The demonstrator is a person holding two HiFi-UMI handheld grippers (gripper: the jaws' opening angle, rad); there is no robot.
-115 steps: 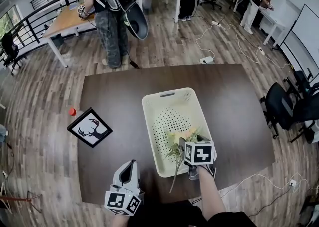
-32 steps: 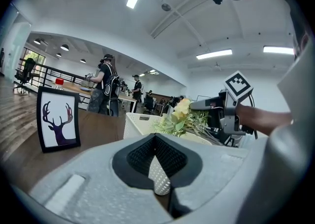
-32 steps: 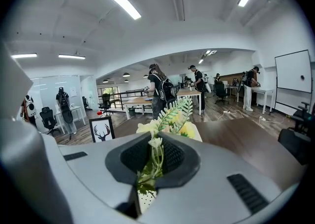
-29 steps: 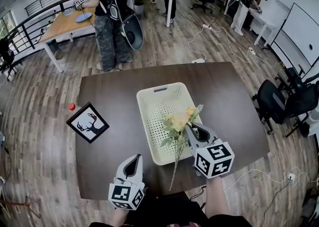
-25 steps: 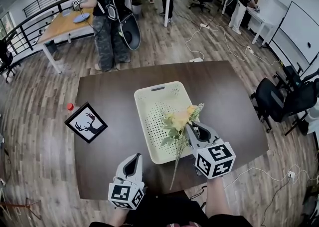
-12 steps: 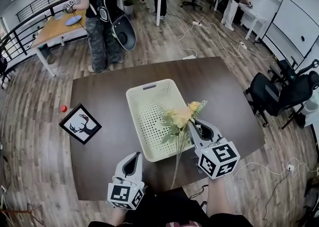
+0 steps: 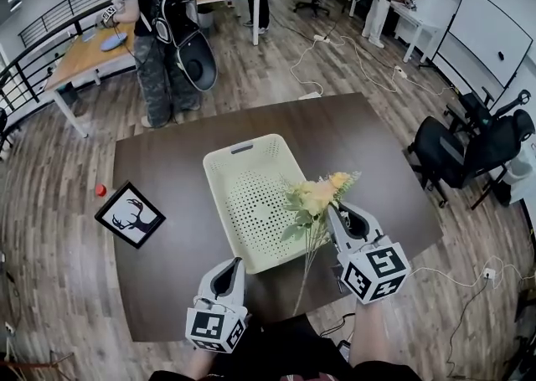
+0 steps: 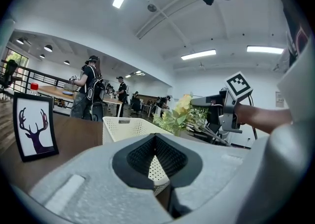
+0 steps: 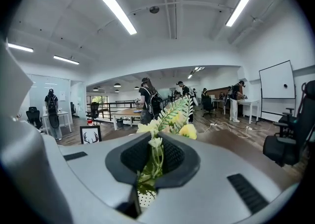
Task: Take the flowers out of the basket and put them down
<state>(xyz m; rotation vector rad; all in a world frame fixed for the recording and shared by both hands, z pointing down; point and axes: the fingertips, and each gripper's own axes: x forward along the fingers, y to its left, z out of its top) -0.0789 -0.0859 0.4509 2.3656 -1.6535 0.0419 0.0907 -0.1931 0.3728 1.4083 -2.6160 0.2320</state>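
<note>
Half the job looks done: the basket (image 7: 219, 172) at mid-table appears empty, and the bouquet has yet to be laid down. At far left on the dark table (image 7: 167, 162) a framed deer print (image 7: 130, 215) lies flat with a small red object (image 7: 100, 190) just beside it, both well apart from the work. The left gripper (image 7: 232, 266) hovers at the near edge of the table, jaws together with nothing between them. To its right, the flowers (image 7: 316, 197), yellow blooms with green fern, are clear of the basket and in the air over its right rim, their stems trailing down toward the person. The right gripper (image 7: 337, 217) has its jaws clamped on those stems. Bare tabletop to the right of the basket looks the likeliest place to lay the bouquet and let go.
</note>
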